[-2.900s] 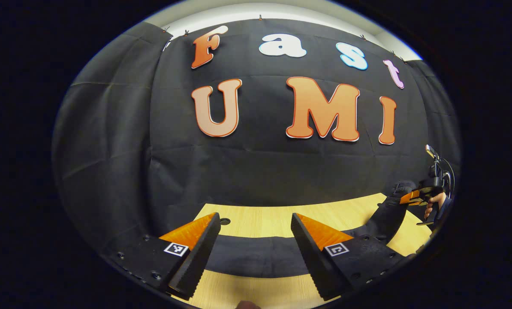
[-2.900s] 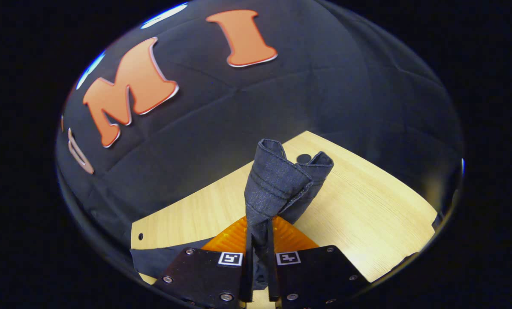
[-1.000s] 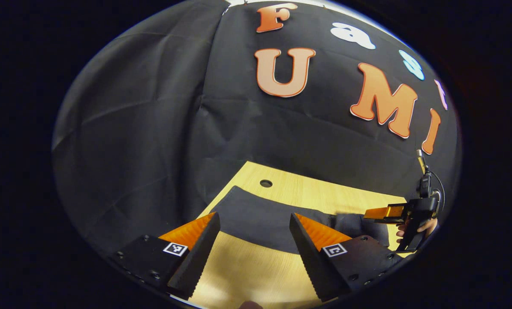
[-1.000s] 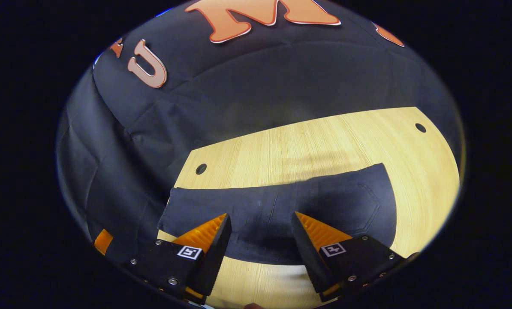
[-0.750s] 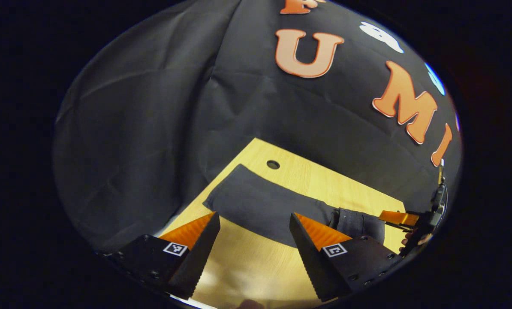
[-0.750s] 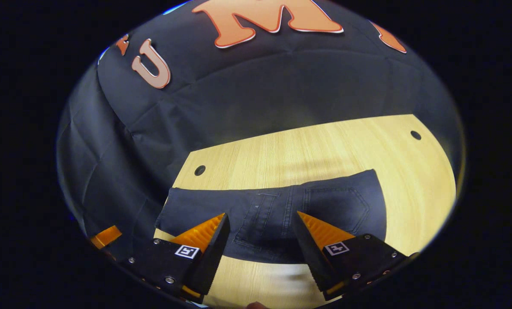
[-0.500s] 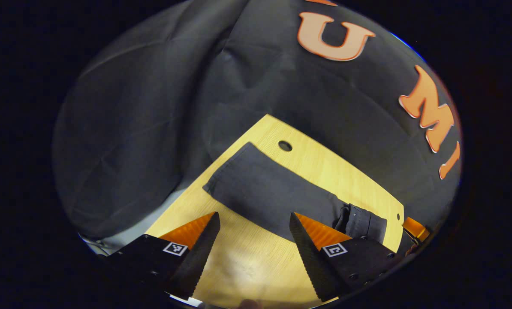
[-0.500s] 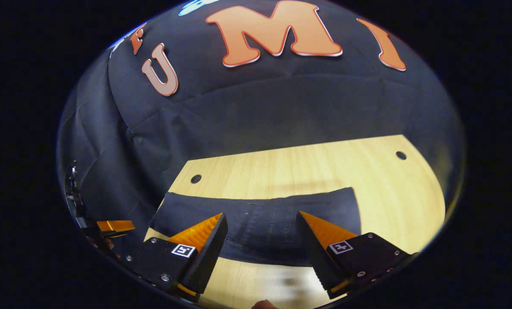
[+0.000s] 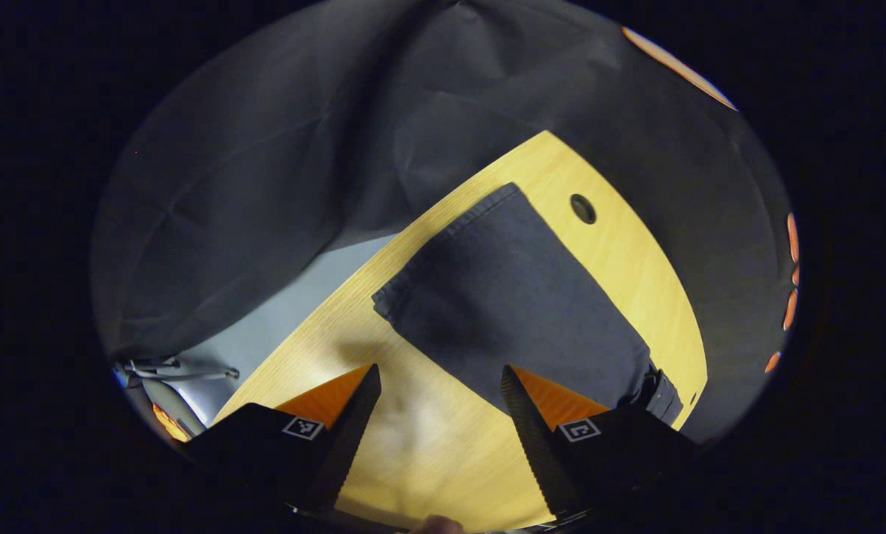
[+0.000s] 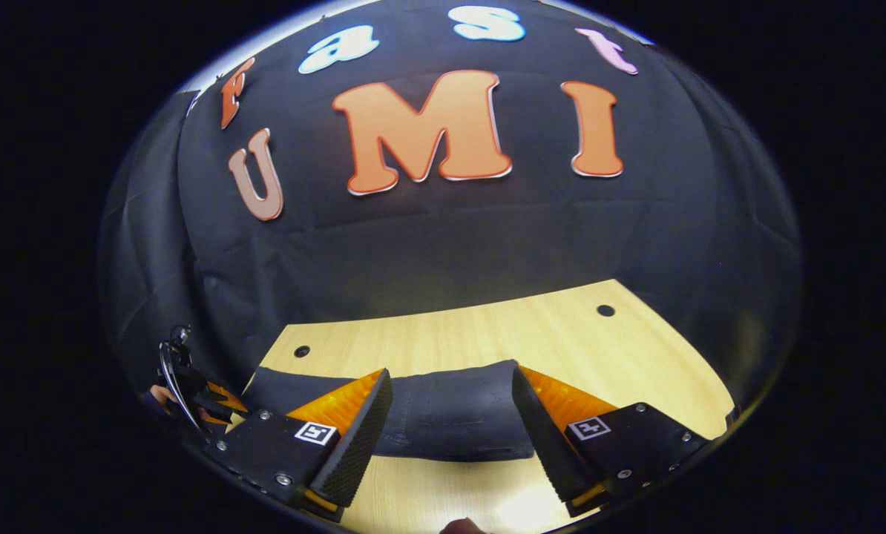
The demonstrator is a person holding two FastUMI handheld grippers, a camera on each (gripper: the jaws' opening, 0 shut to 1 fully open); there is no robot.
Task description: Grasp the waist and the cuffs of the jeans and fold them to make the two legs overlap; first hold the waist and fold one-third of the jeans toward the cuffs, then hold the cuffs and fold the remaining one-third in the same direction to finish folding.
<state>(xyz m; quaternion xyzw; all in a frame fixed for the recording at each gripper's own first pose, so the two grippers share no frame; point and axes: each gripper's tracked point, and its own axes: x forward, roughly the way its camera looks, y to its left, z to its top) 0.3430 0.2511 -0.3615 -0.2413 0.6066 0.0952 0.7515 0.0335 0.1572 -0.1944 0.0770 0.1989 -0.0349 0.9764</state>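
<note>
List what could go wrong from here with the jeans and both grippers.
1. The left gripper hangs open over bare table, beside the jeans; closing there would likely catch nothing.
2. The jeans' near end lies close to the table edge in the left gripper view, so a tug might drag it off.
3. The right gripper is open with the denim low between its fingers; a shallow pinch might lift only the top layer.

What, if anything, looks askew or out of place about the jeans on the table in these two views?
Little stands out. The jeans lie flat on the table as a dark band. One bunched lump shows at the far end, beside the left tool. Both tools are open and hold nothing.
</note>
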